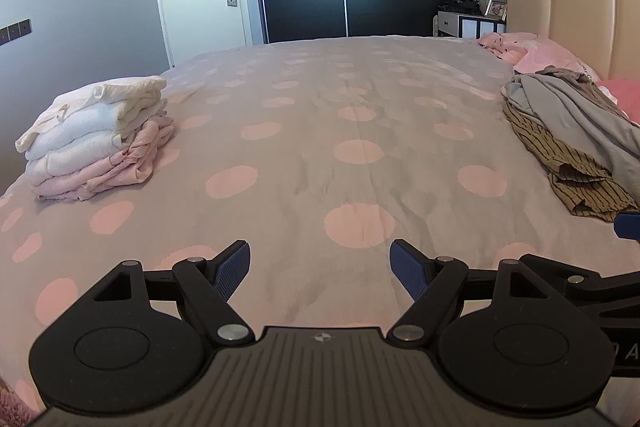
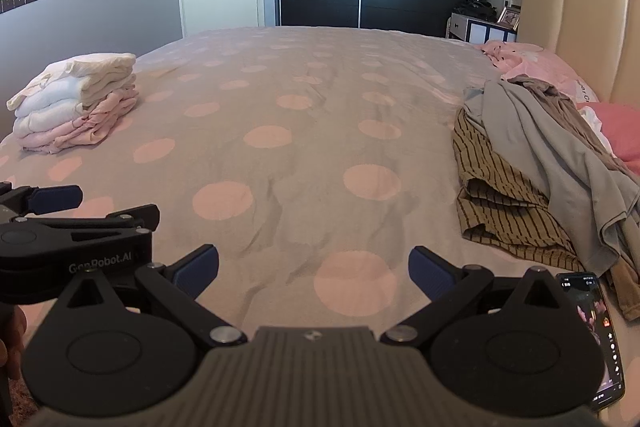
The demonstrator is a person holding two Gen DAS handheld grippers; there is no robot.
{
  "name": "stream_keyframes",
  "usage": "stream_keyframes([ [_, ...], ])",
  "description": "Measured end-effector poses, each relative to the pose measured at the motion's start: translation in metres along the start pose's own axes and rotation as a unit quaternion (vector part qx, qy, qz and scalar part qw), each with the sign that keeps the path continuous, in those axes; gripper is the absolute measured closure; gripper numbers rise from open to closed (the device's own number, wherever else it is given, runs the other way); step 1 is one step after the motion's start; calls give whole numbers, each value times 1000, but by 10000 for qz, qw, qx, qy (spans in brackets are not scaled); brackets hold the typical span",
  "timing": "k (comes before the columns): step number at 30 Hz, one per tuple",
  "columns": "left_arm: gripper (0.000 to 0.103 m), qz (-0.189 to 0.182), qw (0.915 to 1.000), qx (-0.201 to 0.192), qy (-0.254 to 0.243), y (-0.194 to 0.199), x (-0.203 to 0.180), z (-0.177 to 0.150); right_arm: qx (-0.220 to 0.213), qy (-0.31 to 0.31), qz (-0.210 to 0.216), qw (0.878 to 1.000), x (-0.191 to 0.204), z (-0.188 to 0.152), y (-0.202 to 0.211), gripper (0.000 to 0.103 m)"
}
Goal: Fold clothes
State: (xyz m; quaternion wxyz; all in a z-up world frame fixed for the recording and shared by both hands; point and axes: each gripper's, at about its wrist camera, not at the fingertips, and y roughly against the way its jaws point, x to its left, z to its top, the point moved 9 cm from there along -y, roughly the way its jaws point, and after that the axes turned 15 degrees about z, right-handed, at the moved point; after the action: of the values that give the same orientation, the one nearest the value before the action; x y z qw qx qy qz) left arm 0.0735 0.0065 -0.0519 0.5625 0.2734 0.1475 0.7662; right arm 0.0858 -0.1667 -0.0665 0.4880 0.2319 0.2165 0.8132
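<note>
Left wrist view, left gripper (image 1: 320, 269) spread wide, empty, right gripper (image 2: 314, 273) likewise.

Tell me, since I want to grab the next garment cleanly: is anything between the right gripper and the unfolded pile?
Nothing visible: only bare bedspread lies between the open right gripper and the unfolded pile. A phone lies just beside the gripper.

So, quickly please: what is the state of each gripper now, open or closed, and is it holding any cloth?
Left gripper: open, holding nothing, above the bedspread.
Right gripper: open, holding nothing, also above the bedspread.
</note>
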Motion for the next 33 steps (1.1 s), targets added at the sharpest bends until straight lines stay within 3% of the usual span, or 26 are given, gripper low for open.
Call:
stream_keyframes([
  [6,26,-108,9998,92,168,-3,2,5,146,-117,-89,9998,-16,7,-16,1],
  [9,26,-90,9998,44,164,-1,-1,9,-302,-3,-62,9995,-7,7,8,1],
  [33,26,-13,9994,285,185,-1,-1,-7,-250,-6,-13,9997,-10,-2,3,1],
])
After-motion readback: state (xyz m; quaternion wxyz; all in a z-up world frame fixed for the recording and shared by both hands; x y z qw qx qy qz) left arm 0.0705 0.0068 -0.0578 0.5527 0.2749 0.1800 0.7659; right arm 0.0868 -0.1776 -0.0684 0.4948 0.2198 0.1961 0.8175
